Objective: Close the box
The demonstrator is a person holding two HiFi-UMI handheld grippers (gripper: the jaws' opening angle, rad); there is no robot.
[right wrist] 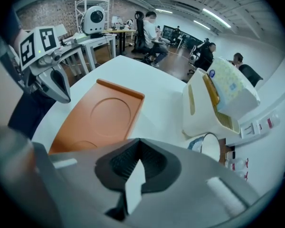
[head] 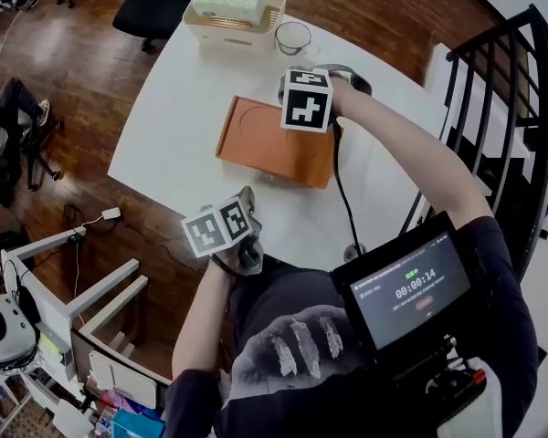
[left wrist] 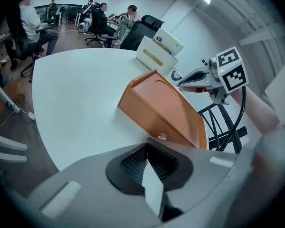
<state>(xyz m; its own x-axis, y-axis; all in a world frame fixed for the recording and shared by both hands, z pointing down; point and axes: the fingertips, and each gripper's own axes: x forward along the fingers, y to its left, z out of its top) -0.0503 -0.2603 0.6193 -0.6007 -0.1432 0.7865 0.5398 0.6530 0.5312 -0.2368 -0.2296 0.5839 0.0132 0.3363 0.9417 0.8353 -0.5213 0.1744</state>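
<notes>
The orange box [head: 274, 144] lies flat on the white table [head: 183, 117] with its lid down; a round recess marks the top [right wrist: 102, 113], and a small knob shows on its near side [left wrist: 162, 137]. My left gripper [head: 247, 195] is shut and empty at the table's near edge, just short of the box [left wrist: 166, 108]. My right gripper [head: 288, 80] is shut and empty, held over the box's far right corner. Each gripper shows in the other's view: the right gripper [left wrist: 190, 80] beyond the box, the left gripper [right wrist: 61, 87] at the box's left.
A tissue box in a cream holder [head: 233, 7] [right wrist: 218, 99] stands at the table's far edge, with a glass [head: 292, 36] [right wrist: 210, 147] beside it. A black stair railing [head: 521, 108] runs along the right. White shelving [head: 64, 272] stands at the lower left. People sit at desks far behind.
</notes>
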